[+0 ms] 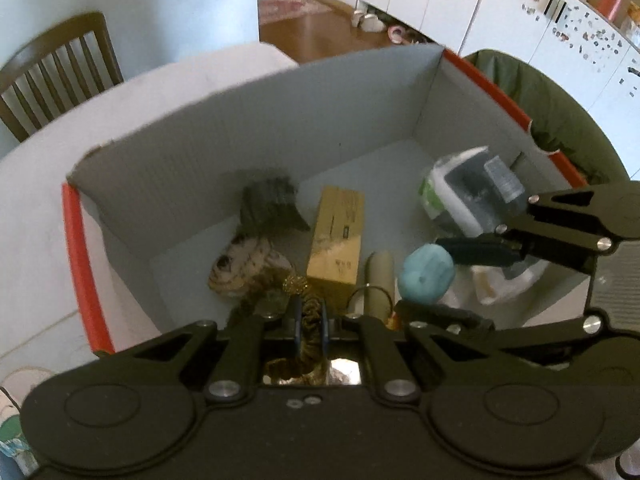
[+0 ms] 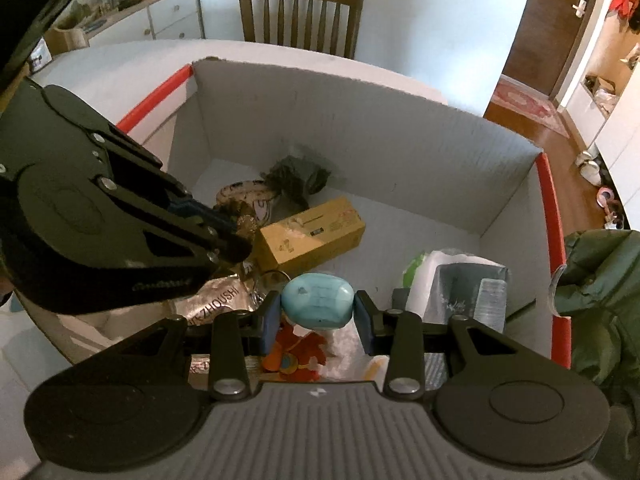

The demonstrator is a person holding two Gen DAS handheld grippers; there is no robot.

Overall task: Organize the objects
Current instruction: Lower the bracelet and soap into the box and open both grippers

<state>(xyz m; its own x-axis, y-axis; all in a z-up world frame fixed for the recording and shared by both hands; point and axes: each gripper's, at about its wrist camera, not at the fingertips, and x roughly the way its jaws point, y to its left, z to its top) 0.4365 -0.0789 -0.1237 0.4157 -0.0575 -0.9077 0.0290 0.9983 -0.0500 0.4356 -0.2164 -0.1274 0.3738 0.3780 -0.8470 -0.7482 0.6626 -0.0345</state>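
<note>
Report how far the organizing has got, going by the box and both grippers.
Done: the white box already holds a yellow carton, a patterned pouch and a grey-and-white package.

In hand: the right hand-held gripper grips a blue oval case above the box; the left hand-held gripper is shut on a gold scrunchie.

Left: both items are not yet released.

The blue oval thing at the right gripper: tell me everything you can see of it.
The blue oval object is a smooth, rounded, glossy turquoise lump, like hard plastic, with a faint seam and a small dark dot on its face. It lies lengthways between the right gripper pads, which flank its two ends, over the clutter inside the cardboard box. The left wrist view shows it lifted off the box floor. No damage visible.
</note>
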